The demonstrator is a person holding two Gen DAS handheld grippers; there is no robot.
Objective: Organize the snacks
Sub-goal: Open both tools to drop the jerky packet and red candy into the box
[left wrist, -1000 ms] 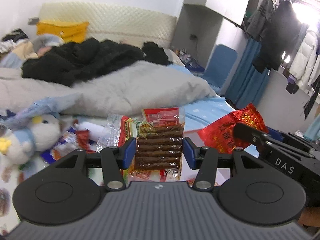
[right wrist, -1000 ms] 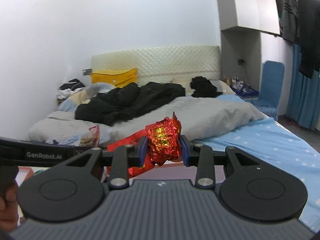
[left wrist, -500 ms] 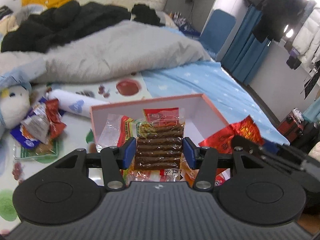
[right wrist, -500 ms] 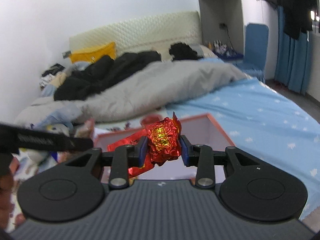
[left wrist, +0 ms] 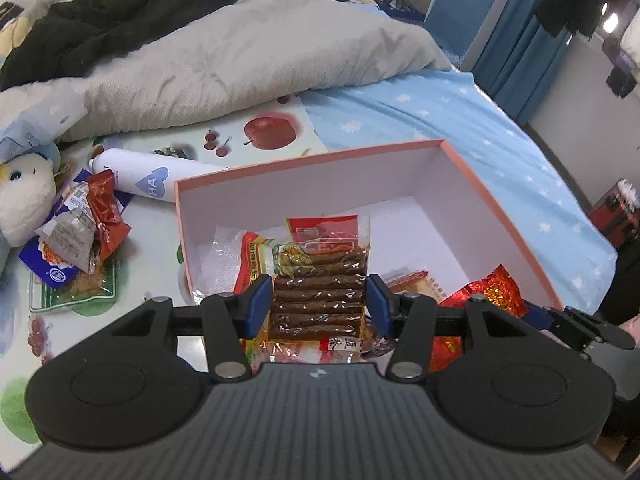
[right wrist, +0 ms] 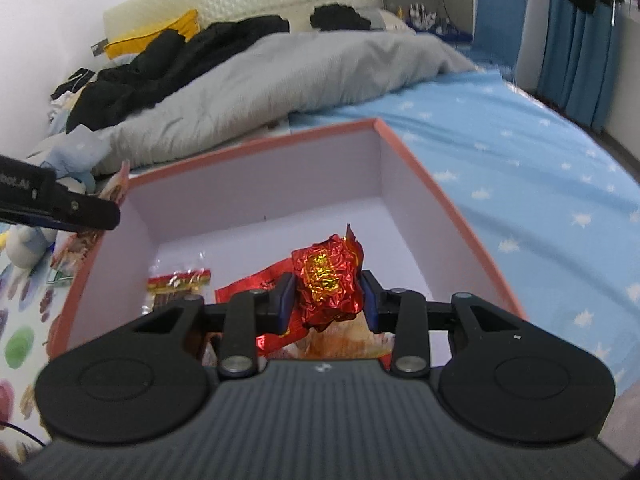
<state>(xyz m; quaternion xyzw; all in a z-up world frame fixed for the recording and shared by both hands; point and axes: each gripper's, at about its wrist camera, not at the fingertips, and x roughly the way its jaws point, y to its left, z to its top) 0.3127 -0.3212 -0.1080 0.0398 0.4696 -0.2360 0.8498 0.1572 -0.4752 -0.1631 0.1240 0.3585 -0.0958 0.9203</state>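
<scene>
Far left, on the fruit-print mat (left wrist: 160, 264): a plush toy (left wrist: 24, 200), then a loose heap of snack packets (left wrist: 76, 240) beside it. Just past the heap lies a white tube (left wrist: 148, 178), its end touching the back left corner of the box.

Middle: an open box (left wrist: 472, 184), coral rim, white inside, sitting on the mat at the edge of the blue starred bedsheet (left wrist: 460, 120). Several flat packets already lie on its floor near the front wall.

Left tongs (left wrist: 320, 300) over the front left part of the box, blue pads pressed on both sides of a clear pack of brown sticks (left wrist: 320, 288). The pack stands upright between the pads, its red header upward. More wrappers hang below the pads; which of them are gripped cannot be told.

Right tongs (right wrist: 326, 300) over the front right part of the box, narrow, clamped on a crumpled red foil packet (right wrist: 326, 276) with a gold patch. The packet is above the box floor, not resting on it. From the left wrist view it shows red at the box's right front corner.

Behind everything: a grey quilt (left wrist: 240, 60) with black clothes (left wrist: 120, 12) heaped on it.
</scene>
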